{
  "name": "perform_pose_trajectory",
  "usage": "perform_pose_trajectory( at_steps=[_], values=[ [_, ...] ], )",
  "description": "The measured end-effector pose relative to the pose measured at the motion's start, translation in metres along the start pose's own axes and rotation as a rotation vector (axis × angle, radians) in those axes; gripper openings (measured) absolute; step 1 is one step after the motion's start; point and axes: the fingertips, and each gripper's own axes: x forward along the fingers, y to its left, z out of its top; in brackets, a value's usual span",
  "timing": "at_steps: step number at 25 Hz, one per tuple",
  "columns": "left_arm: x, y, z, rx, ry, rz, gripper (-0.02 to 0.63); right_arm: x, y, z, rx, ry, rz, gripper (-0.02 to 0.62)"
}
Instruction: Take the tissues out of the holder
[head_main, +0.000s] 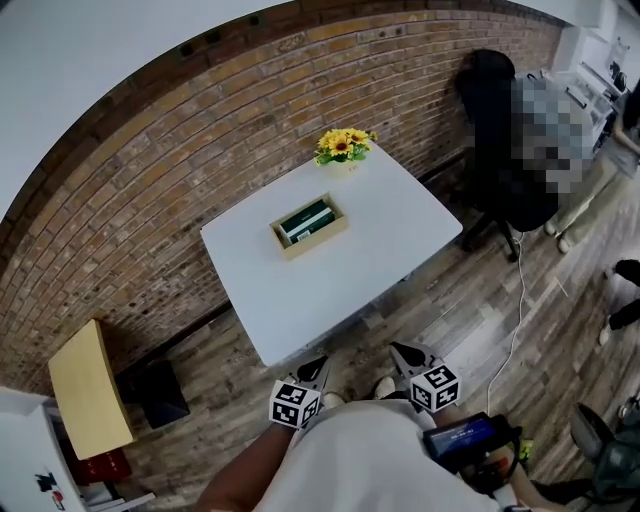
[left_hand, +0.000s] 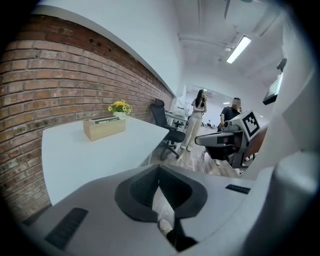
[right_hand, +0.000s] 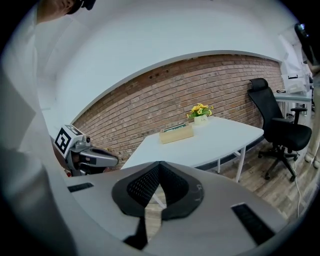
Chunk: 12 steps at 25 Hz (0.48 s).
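A wooden holder (head_main: 310, 228) with a green tissue pack (head_main: 305, 220) inside sits in the middle of the white table (head_main: 390, 250). The same holder (left_hand: 104, 127) shows far off in the left gripper view, and the holder (right_hand: 176, 134) again in the right gripper view. My left gripper (head_main: 318, 368) and right gripper (head_main: 403, 354) hang close to my body, off the table's near edge, well away from the holder. Both pairs of jaws are shut with nothing between them. The left gripper (left_hand: 159, 172) and right gripper (right_hand: 159, 170) point toward the table.
A small pot of yellow flowers (head_main: 343, 146) stands at the table's far edge by the brick wall (head_main: 180, 170). A black office chair (head_main: 500, 130) is at the right, with people beyond it. A low wooden cabinet (head_main: 88, 388) stands at the left. Wood floor (head_main: 490, 320) surrounds the table.
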Motion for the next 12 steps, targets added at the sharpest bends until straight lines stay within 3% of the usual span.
perform_pose_trajectory(
  at_steps=[12],
  values=[
    [0.059,-0.036,0.045,0.06,0.007,-0.015,0.009,-0.016,-0.054,0.01,0.027,-0.024,0.025,0.006]
  ],
)
